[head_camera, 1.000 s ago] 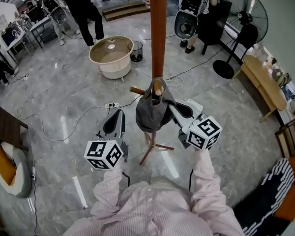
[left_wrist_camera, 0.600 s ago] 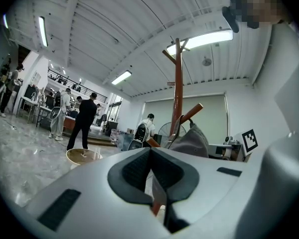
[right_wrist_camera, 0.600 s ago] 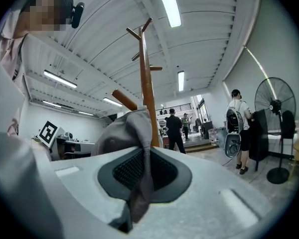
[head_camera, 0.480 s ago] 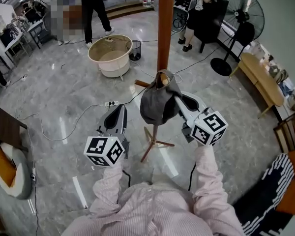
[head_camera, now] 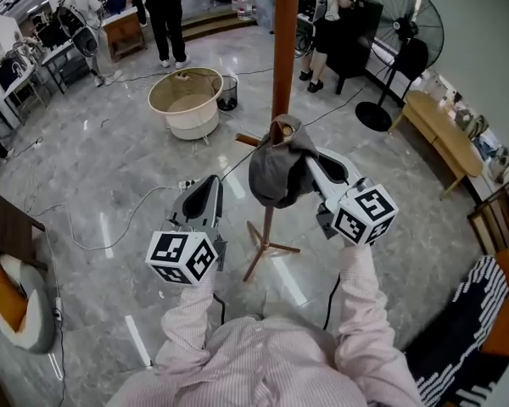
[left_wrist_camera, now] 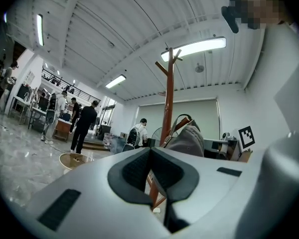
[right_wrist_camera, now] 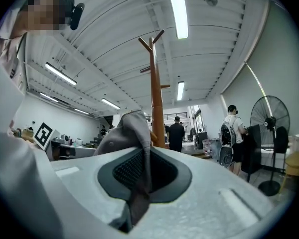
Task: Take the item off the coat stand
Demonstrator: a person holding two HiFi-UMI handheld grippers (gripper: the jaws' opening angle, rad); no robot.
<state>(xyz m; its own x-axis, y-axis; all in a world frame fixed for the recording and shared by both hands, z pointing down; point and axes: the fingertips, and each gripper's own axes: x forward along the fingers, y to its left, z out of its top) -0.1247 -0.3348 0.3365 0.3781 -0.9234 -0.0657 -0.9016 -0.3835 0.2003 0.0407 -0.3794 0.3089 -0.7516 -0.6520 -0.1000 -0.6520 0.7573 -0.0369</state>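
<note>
A brown wooden coat stand point(head_camera: 281, 49) rises mid-floor, also seen in the left gripper view point(left_wrist_camera: 169, 98) and the right gripper view point(right_wrist_camera: 155, 103). A grey cap point(head_camera: 277, 175) hangs over one of its low pegs. My right gripper point(head_camera: 311, 168) is shut on the cap's fabric, and in the right gripper view the grey cloth point(right_wrist_camera: 139, 178) is pinched between the dark pads. My left gripper point(head_camera: 205, 186) hovers left of the stand, apart from the cap, jaws shut and empty point(left_wrist_camera: 150, 176). The cap point(left_wrist_camera: 188, 139) shows beyond those jaws.
A round beige tub point(head_camera: 185, 100) stands behind the coat stand. A standing fan point(head_camera: 407, 41) and a wooden bench point(head_camera: 441, 134) are at the right. Cables and a power strip point(head_camera: 187, 183) lie on the marble floor. Several people stand at the back.
My right gripper and the cap have risen a little along the pole. My left gripper has edged up and forward. People at the back have moved.
</note>
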